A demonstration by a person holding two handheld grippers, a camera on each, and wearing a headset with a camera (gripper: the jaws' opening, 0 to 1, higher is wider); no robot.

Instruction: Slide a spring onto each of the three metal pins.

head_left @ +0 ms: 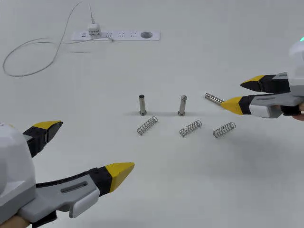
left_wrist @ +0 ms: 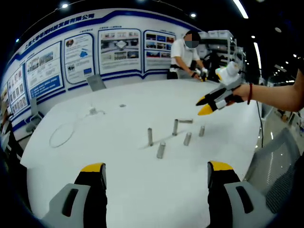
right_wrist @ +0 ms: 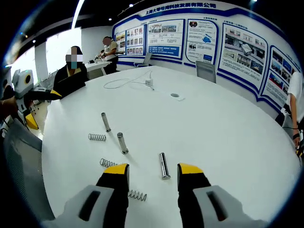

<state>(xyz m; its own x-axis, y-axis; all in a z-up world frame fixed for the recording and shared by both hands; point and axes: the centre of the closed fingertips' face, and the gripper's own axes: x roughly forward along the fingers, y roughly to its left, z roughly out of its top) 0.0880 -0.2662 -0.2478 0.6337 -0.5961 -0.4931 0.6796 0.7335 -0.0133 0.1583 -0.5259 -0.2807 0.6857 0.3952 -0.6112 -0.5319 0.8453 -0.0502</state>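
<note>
Nearest: left tongs (head_left: 95, 145), jaws spread wide, holding nothing. Beyond, three small coiled steel springs (head_left: 190, 128) lie in row on white tabletop (head_left: 190, 190), none on pin. Just behind, two silver pins (head_left: 142, 104) stand upright; third pin (head_left: 213, 98) lies flat just before right tongs (head_left: 232, 95), jaws spread. Power strip (head_left: 116, 35) farthest, well apart.

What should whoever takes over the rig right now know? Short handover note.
Left tongs: open, empty, hovering near-left, away from the parts.
Right tongs: open around the near end of the lying pin, not closed on it.
Upright pins stand side by side; springs lie loose in front.
Done: no spring on any pin.
Left: probably stand the lying pin up, then fit all three springs.
</note>
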